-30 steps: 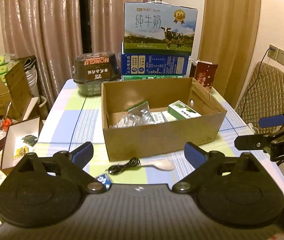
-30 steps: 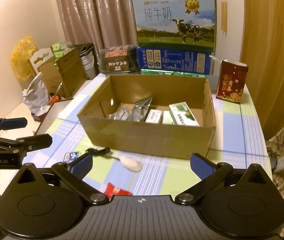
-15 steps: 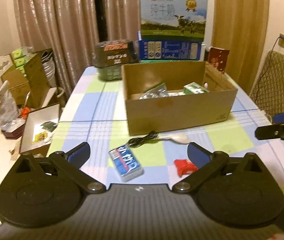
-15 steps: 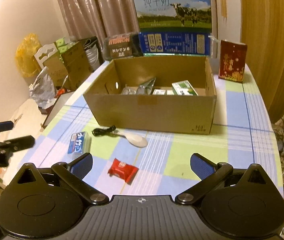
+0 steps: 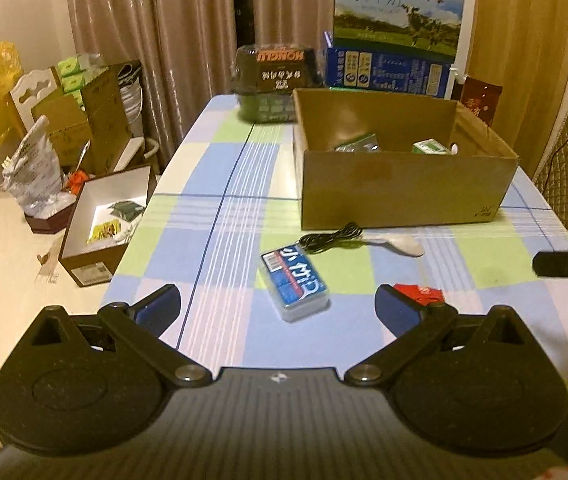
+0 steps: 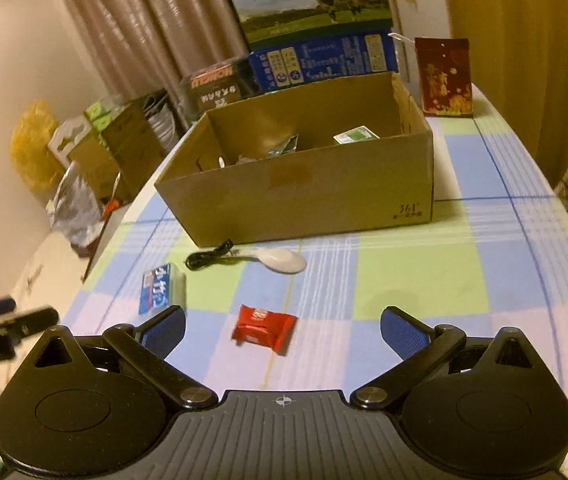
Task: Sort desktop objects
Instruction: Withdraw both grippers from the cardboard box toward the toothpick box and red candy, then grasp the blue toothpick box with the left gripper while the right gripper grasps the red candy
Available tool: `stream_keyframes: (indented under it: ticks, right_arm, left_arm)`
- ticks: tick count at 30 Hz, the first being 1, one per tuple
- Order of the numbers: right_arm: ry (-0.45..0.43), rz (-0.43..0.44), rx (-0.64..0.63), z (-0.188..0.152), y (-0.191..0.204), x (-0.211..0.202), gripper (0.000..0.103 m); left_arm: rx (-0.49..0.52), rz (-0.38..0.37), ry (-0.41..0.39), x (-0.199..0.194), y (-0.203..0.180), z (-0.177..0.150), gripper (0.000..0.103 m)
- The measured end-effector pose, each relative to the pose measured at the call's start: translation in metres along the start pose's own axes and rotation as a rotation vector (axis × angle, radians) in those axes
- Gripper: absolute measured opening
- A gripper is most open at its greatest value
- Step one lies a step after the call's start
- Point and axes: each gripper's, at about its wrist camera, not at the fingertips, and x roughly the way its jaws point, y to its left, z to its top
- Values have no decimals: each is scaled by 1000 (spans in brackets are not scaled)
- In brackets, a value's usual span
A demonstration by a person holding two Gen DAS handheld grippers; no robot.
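**Operator:** On the checked tablecloth point(image 5: 220, 184), in front of the cardboard box point(image 5: 400, 192), four loose items are lying. Item one: red candy packet point(image 6: 263, 325), sitting just ahead of my right gripper point(image 6: 283, 328), whose jaws are spread wide with nothing in them. Item two: blue tissue pack point(image 5: 295, 278), lying ahead of my left gripper point(image 5: 278, 306), likewise wide open and empty.

**Checker:** How are you expecting them to handle?

**Operator:** I'm judging the packet light, crinkly and a bit slippery; pinching across its middle looks safest. The tissue pack looks soft and squashy, so I'm planning to take it across its short sides.

**Checker:** Remaining items?

**Operator:** Item three: black cable point(image 5: 330, 238), limp, coiled close against the box front. Item four: white spoon point(image 6: 280, 259), rigid, touching the cable's end, so lifting one may drag the other.

**Checker:** Obstructions?

**Operator:** The box wall is standing high; anything going in needs lifting over it. Milk cartons point(image 5: 398, 12) are stacked behind, well clear.
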Motion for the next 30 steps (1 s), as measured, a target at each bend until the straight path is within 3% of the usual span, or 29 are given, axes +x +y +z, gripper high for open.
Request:
stream_keyframes:
  ticks: [8, 13, 20, 24, 30]
  right_arm:
    - [-64, -45, 120, 9, 13, 5, 101]
    - [-73, -75, 91, 8, 31, 21, 101]
    - [-26, -132, 61, -19, 39, 68, 100]
    - [-4, -136, 48, -41, 33, 92, 92]
    - [4, -144, -12, -61, 27, 118, 89]
  left_arm:
    - [-36, -41, 2, 33, 16, 2, 102]
    - [-58, -54, -8, 54, 22, 5, 102]
    - [-100, -76, 5, 93, 28, 1, 102]
    - [-107, -85, 1, 112, 27, -4, 101]
    - [-134, -107, -1, 129, 27, -10, 101]
